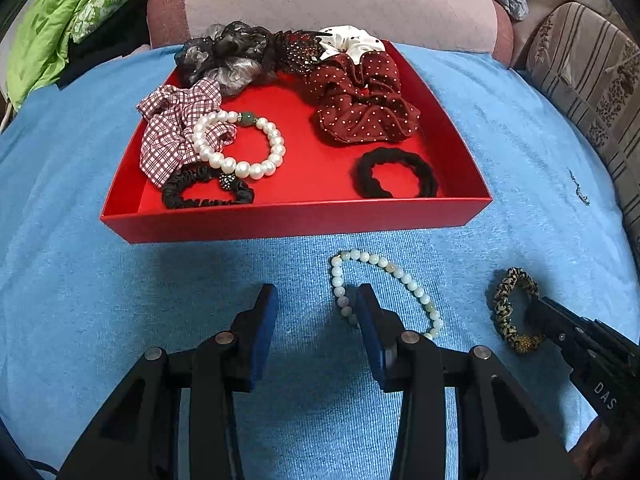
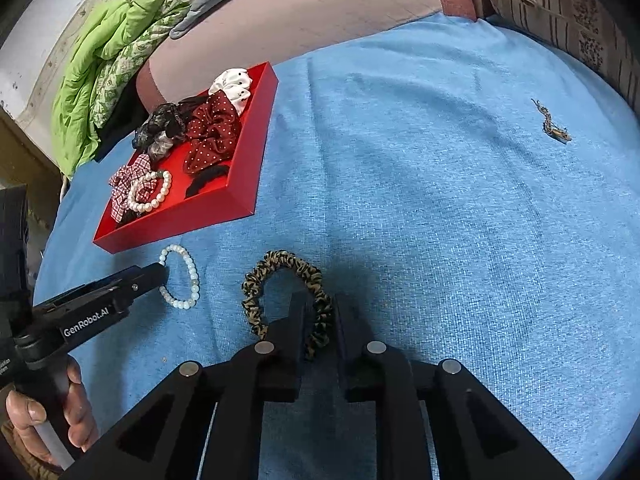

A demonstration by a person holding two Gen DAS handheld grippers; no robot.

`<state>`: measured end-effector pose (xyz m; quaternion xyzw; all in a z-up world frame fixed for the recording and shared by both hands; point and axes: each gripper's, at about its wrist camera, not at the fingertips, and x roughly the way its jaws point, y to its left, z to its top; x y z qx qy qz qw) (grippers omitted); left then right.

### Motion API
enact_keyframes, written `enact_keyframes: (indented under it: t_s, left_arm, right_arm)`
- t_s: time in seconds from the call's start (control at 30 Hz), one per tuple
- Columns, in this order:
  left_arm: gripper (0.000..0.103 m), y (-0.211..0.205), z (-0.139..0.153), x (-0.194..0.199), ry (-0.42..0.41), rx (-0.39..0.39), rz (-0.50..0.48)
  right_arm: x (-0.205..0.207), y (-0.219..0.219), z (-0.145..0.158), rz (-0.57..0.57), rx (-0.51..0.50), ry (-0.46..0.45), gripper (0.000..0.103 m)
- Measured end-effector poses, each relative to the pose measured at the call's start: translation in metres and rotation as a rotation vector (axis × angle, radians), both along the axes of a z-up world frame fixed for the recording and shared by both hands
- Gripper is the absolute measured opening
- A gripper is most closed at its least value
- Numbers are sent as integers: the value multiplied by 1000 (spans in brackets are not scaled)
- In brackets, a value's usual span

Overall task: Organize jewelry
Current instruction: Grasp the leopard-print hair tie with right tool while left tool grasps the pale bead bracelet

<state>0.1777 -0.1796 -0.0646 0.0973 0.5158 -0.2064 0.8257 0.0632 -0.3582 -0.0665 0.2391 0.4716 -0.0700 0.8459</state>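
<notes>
A pale bead bracelet [image 1: 404,276] [image 2: 192,268] lies on the blue cloth just in front of the red tray [image 1: 296,220] [image 2: 240,204]. My left gripper [image 1: 316,312] [image 2: 160,272] stands open over it; its right finger rests inside the loop, by the bracelet's left side. A leopard-print scrunchie [image 1: 504,288] [image 2: 280,258] lies flat to the right. My right gripper [image 2: 320,312] [image 1: 536,304] straddles its right band with narrowly parted jaws, and I see no squeeze on the fabric. The tray holds a pearl bracelet [image 1: 244,168], several scrunchies and black hair ties.
A small chain-like piece [image 1: 578,188] [image 2: 552,124] lies alone on the blue cloth [image 1: 120,300] far to the right. Pillows and green bedding sit behind the tray. A person's hand [image 2: 24,412] grips the left gripper's handle.
</notes>
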Motion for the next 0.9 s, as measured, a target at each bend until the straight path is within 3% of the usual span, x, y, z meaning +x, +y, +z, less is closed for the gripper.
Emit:
enact_keyframes:
  t_s: [0.17, 0.23, 0.27, 0.3, 0.53, 0.9]
  left_arm:
    - [39, -8, -3, -5, -39, 33, 16]
    - [26, -12, -3, -9, -54, 51, 12]
    - [10, -15, -2, -12, -57, 62, -1]
    - [6, -18, -2, -14, -59, 75, -8]
    - [5, 0, 8, -18, -10, 33, 3]
    - [5, 38, 43, -47, -52, -17, 20]
  right_arm:
    - [2, 4, 0, 0, -22, -1, 16]
    - [3, 6, -1, -4, -31, 1, 16]
    - [3, 7, -1, -6, -36, 0, 16]
    - [3, 8, -1, -7, -44, 0, 16]
    - [3, 12, 1, 0, -63, -12, 9]
    - [-15, 24, 23, 6, -11, -64, 8]
